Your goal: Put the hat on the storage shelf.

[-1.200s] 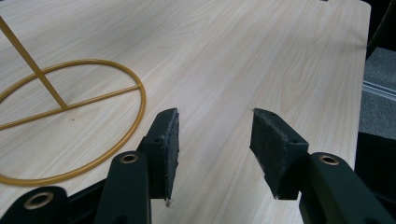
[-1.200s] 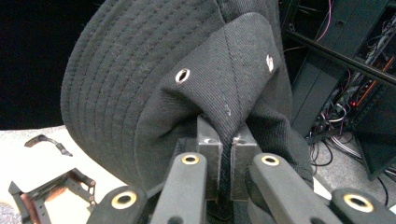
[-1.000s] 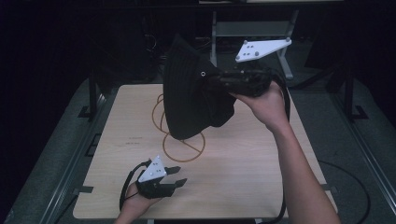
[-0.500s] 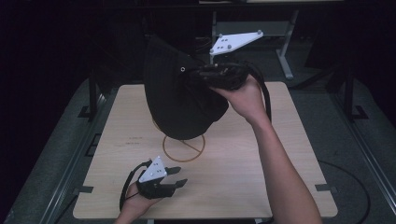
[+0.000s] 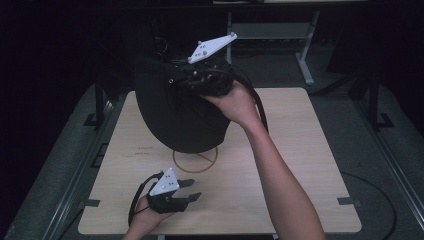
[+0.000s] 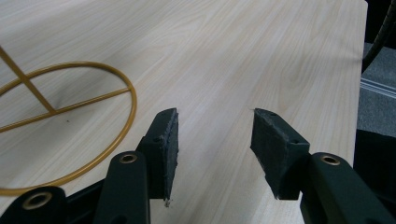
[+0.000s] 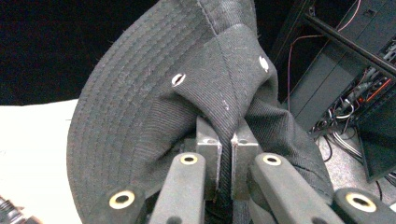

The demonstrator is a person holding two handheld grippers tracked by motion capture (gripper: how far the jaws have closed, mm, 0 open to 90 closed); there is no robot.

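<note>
A black bucket hat (image 5: 175, 110) hangs in the air above the back of the wooden table (image 5: 300, 170), over a gold wire stand (image 5: 195, 160). My right gripper (image 5: 187, 82) is shut on a fold of the hat's crown; in the right gripper view the cloth (image 7: 229, 102) is pinched tight between the two pads (image 7: 208, 144). My left gripper (image 5: 192, 190) rests near the table's front edge, open, nothing between its pads (image 6: 168, 144). In the left gripper view the gold ring (image 6: 126, 88) of the stand lies to the left of the jaws.
A metal frame (image 5: 305, 55) stands behind the table. Dark floor and rails (image 5: 395, 165) run along both sides. Racks with cables (image 7: 350, 93) show behind the hat in the right gripper view.
My right gripper has carried the hat to the left, and it now hangs over the gold stand. The left gripper has stayed where it was.
</note>
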